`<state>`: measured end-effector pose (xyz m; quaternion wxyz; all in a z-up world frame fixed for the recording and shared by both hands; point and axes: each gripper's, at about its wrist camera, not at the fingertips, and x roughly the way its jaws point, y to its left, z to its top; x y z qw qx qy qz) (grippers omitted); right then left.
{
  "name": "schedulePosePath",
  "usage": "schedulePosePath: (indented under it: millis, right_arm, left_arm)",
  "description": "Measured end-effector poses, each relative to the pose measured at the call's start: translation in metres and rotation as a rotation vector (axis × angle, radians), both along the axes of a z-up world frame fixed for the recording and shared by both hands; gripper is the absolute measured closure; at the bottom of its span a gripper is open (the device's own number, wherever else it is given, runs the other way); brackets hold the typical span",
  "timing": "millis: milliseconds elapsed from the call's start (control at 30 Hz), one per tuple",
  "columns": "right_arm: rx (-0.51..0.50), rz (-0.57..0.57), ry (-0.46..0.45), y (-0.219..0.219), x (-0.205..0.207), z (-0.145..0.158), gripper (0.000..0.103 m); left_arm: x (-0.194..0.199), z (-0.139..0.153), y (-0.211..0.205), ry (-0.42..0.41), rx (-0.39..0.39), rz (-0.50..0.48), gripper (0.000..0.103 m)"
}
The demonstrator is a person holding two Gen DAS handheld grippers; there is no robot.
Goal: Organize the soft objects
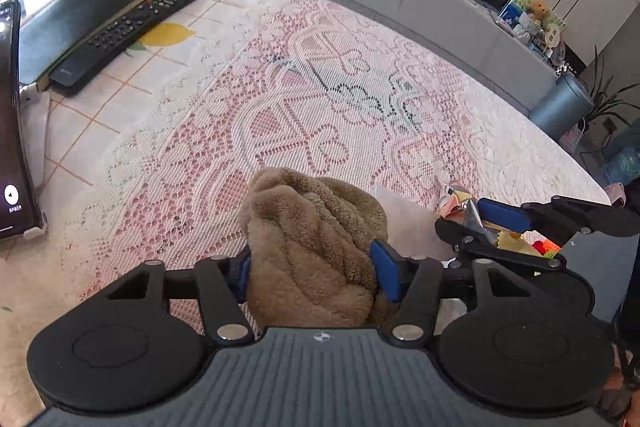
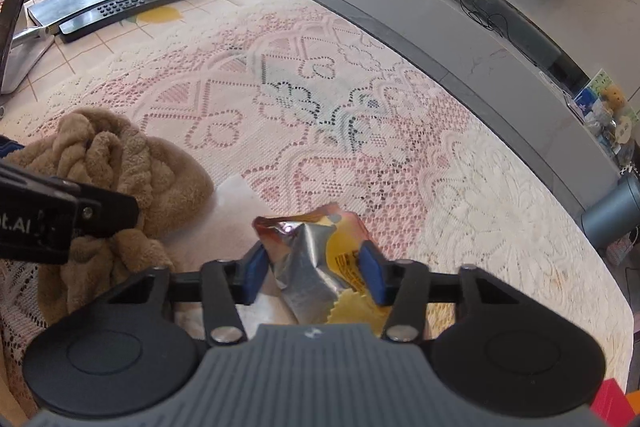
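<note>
Under both your grippers lies the table, spread with a white and pink lace cloth over a tiled lemon-print cover. At its far left corner a black remote rests on a dark book, and a phone on a stand rises at the left edge. Your left gripper is clamped on the brown fleece cloth, its blue pads pressed into both sides of the bunched fabric, which sits on the lace at the near edge. Just to the right, your right gripper pinches a crumpled snack wrapper, silver and yellow, with both pads against it. A white sheet of paper lies flat between the fleece and the wrapper
</note>
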<state>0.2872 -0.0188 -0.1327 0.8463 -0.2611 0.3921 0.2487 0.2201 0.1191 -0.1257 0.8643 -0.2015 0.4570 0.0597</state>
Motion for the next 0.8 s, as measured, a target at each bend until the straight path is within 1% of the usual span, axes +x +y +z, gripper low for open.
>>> schedulePosePath:
  millis: [67,133,167,233,333,467,533,667,733,800]
  right_arm:
    - [0.017,0.0,0.01,-0.001,0.002,0.006,0.078]
    - [0.038,-0.007,0.011,-0.005,0.004,0.013,0.084]
    - [0.048,-0.011,0.014,-0.007,0.005,0.017,0.086]
    - [0.088,-0.03,0.026,-0.014,0.007,0.027,0.087]
    - [0.175,-0.074,0.038,-0.026,0.009,0.044,0.089]
    - [0.277,-0.118,0.06,-0.039,0.007,0.066,0.089]
    - [0.312,-0.127,0.056,-0.043,0.004,0.077,0.089]
    - [0.375,-0.131,0.04,-0.051,-0.007,0.102,0.089]
    - [0.4,-0.138,0.05,-0.054,-0.014,0.112,0.089]
    - [0.411,-0.137,0.074,-0.058,-0.025,0.116,0.089]
  left_arm:
    - [-0.002,0.003,-0.003,-0.017,0.016,-0.017,0.047]
    - [-0.003,0.007,-0.004,-0.037,0.029,-0.02,0.055]
    - [-0.004,0.009,-0.003,-0.049,0.035,-0.016,0.059]
    - [-0.006,0.013,-0.003,-0.071,0.048,-0.013,0.061]
    - [-0.009,0.02,-0.003,-0.11,0.063,-0.018,0.063]
    - [-0.014,0.033,-0.006,-0.173,0.102,-0.022,0.065]
    - [-0.018,0.041,-0.007,-0.198,0.114,-0.025,0.065]
    - [-0.026,0.059,-0.005,-0.242,0.09,-0.027,0.065]
    - [-0.032,0.069,-0.007,-0.267,0.076,-0.045,0.065]
    - [-0.038,0.075,-0.011,-0.277,0.056,-0.073,0.065]
